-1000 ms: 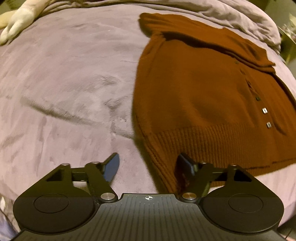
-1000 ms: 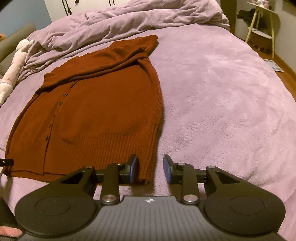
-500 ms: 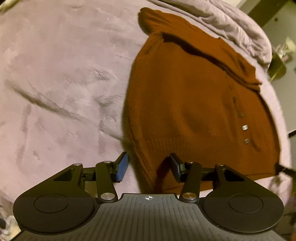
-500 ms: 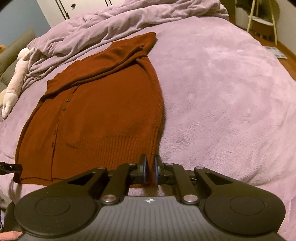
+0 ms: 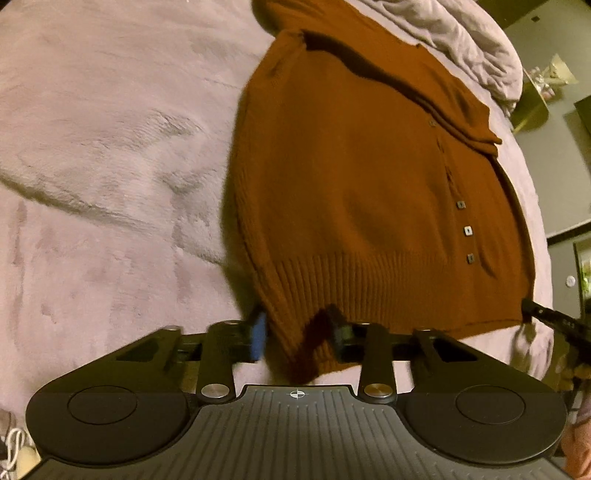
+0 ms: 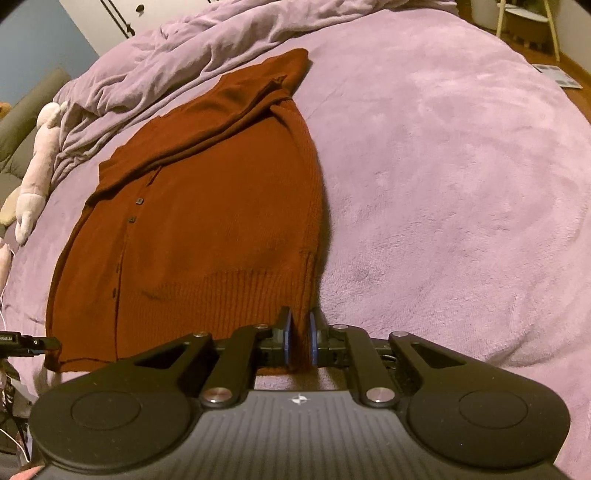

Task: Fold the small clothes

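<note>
A rust-brown knit cardigan (image 5: 351, 192) lies flat on the bed, buttons up, with its sleeves folded across the top. Its ribbed hem is nearest to me. My left gripper (image 5: 298, 334) is at the hem's left corner. Its jaws are closing, and bunched knit fills the gap between the pads. My right gripper (image 6: 300, 341) is shut on the hem's right corner of the cardigan (image 6: 207, 229), with a thin fold pinched between the blue pads (image 6: 287, 339). Each gripper's tip shows at the edge of the other's view.
The purple fleece blanket (image 6: 443, 184) covers the bed. A crumpled duvet (image 6: 184, 59) is heaped beyond the cardigan's collar. A pink plush toy (image 6: 37, 166) lies at the left edge. A small side table (image 6: 524, 22) and wooden floor are off the bed's far right.
The left gripper came forward to the hem's left corner and its jaws narrowed around the knit. The right jaws closed on the hem's right corner.
</note>
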Available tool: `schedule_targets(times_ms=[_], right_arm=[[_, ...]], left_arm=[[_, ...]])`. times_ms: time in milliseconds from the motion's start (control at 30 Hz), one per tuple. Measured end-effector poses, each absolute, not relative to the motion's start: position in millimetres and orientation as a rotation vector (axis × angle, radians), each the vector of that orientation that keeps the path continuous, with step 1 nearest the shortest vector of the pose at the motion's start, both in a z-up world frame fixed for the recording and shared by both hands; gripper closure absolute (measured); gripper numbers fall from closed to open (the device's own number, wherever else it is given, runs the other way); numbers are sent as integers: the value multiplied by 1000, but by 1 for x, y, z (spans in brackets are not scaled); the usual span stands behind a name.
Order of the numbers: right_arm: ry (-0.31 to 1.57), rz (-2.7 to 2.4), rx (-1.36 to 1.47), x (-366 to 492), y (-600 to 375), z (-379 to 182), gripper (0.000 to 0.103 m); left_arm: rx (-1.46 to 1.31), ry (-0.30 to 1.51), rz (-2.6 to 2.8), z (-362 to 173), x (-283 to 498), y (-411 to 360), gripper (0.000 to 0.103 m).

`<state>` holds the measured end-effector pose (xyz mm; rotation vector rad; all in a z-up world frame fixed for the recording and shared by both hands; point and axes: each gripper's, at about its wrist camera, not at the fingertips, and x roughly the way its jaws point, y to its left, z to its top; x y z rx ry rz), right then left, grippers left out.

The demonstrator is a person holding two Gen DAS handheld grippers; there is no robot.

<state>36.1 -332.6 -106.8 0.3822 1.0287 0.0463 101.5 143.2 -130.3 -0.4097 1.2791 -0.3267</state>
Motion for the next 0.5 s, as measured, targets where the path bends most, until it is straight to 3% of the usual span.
schedule_targets(times_ms=[133,333,500], right_arm=[[1040,52,350,39,-329,-105,94],[1055,82,395,44,-331,-103,97],[1009,141,611,56,-347,-97,98]], left_arm=[[-508,1318,-342,-141,106,147,91],[-593,1280,-365,-131,107,149,94],[-637,1183,-422,-102,118,138,95]])
